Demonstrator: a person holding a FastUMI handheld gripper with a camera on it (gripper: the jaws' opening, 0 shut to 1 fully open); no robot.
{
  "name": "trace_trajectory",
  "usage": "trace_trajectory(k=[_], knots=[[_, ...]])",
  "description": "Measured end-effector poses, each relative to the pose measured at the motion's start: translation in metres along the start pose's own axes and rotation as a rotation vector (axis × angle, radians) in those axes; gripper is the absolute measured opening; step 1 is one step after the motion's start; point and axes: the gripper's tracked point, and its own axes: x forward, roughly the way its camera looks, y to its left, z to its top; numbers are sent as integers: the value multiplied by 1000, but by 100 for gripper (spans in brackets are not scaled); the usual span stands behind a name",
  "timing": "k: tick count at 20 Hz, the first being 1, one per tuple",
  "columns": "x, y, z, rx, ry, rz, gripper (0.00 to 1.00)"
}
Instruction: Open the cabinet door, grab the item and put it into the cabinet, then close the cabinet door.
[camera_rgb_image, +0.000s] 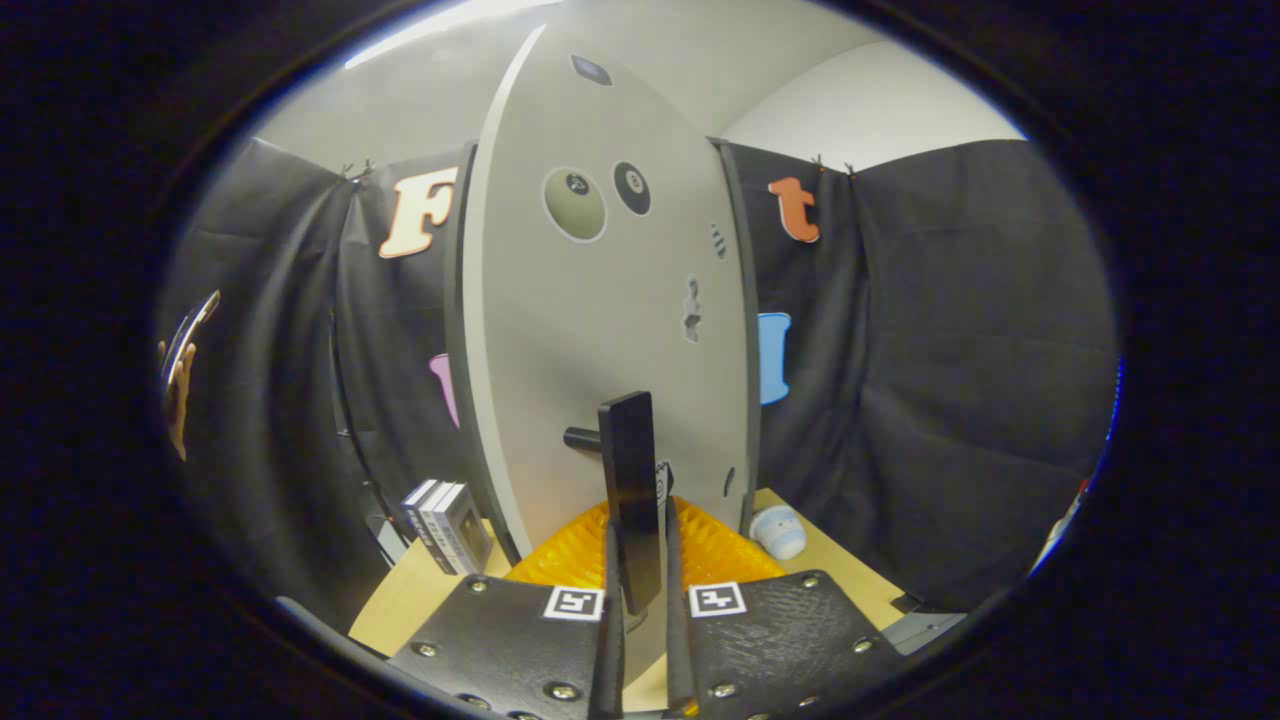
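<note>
fingers stand nearly closed, one on each side of the dark upright handle of the cabinet door, with the handle's flat bar running down between them; they look pressed against it, though i cannot be fully sure both touch. that grip suits the task's door step: the handle sticks out from the pale door on a short stub, so pinching it from the front gives a firm hold for swinging the door. whether the door is being pulled open or pushed closed i cannot tell from this moment.

just beyond the fingers, an orange ridged thing lies low on the wooden counter, at the foot of the door. a small pale rounded item sits on the counter ahead and to the right of the fingers, beside the door's edge; it looks like the item to be stored, still outside the cabinet. ahead and to the left, a few small boxes stand upright together near the door's other edge.
</note>
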Motion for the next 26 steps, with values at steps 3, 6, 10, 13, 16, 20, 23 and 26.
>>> trace_trajectory(k=[3,6,10,13,16,20,23,26], knots=[[-43,-14,-2,38,9,-24,11],[-19,-29,6,0,4,-33,5],[-15,-47,3,66,11,-34,5],[-20,-67,-2,98,22,-41,4],[-25,-89,0,63,14,-89,5],[-32,-121,-8,61,21,-171,5],[-43,-142,-8,45,14,-245,5],[-54,-154,-10,30,-3,-301,5]])
